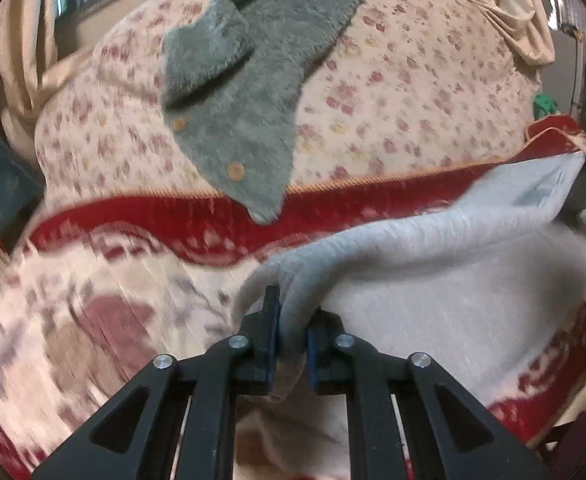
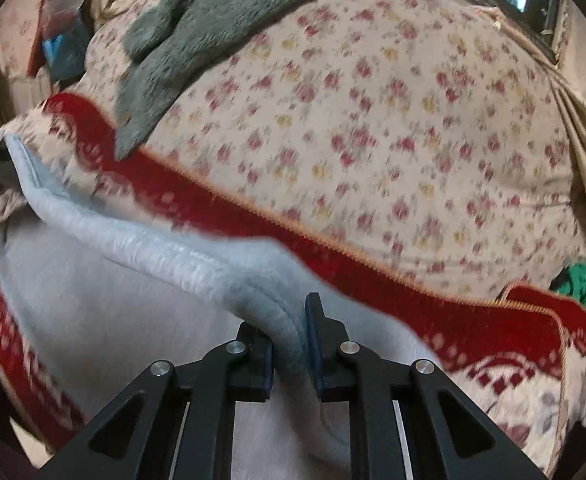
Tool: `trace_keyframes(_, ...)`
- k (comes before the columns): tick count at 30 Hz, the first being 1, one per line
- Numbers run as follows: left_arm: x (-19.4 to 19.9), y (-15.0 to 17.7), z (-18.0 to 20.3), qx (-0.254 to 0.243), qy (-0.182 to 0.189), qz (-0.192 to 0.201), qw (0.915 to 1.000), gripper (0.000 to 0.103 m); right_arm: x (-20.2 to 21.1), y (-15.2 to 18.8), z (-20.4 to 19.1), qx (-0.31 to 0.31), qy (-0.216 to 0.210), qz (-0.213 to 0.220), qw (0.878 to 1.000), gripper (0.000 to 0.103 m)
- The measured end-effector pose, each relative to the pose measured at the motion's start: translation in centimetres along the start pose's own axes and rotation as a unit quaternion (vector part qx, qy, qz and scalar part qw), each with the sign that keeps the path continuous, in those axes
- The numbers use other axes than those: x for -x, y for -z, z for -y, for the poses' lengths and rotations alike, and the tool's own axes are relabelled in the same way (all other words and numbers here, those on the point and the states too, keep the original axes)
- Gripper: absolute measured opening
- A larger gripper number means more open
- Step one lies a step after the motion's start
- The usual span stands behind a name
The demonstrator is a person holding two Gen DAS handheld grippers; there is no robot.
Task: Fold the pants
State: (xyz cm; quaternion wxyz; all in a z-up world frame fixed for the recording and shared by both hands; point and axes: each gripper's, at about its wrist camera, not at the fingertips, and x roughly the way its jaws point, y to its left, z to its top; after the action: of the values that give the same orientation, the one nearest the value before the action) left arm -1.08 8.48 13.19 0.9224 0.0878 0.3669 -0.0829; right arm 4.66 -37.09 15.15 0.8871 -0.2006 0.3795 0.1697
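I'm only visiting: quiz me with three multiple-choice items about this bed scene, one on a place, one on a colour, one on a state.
1. Where does the fuzzy grey cardigan lie?
A. on the floral bedspread
B. on the floor
C. on a chair

2. What colour are the pants?
A. black
B. light grey
C. green

3. How are the left tongs and right tongs?
A. both wide open
B. one open
C. both shut on the pants

Answers: 1 A, it spreads across the flowered cover. 2 B, the cloth is pale grey. 3 C, cloth is pinched between both pairs.
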Motion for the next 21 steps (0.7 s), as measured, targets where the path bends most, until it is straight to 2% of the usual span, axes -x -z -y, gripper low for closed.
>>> trace_keyframes(3,-0.1,3.0,0.9,-0.014,-0.003,-0.014,0.9998,0.011,0.2,2.6,-1.3,0.007,-0.015,-0.017,1.0,0.013)
trace_keyframes(9,-0.7,7.9,2.1,0.006,0.016,-0.039,0.9991,0.012,-0.4,7.2,-4.0,0.016,-0.027,-0.049,0.998,0.013)
trace_keyframes(16,0.8,9.2,1.0,0.052,0.03,-0.017,0.9981,0.012,1.2,8.8,-4.9,0.021,-0.038,-0.055,0.998,0.013)
trace_keyframes(19,0.3,10.0,0.7,0.054,0.033,-0.027,0.9976,0.014,1.8,10.1,-5.5,0.023,-0.051,-0.059,0.997,0.014)
trace_keyframes(21,-0.5,10.5,0.9,0.052,0.034,-0.045,0.9971,0.017,0.6,11.1,-6.2,0.028,-0.048,-0.072,0.996,0.014)
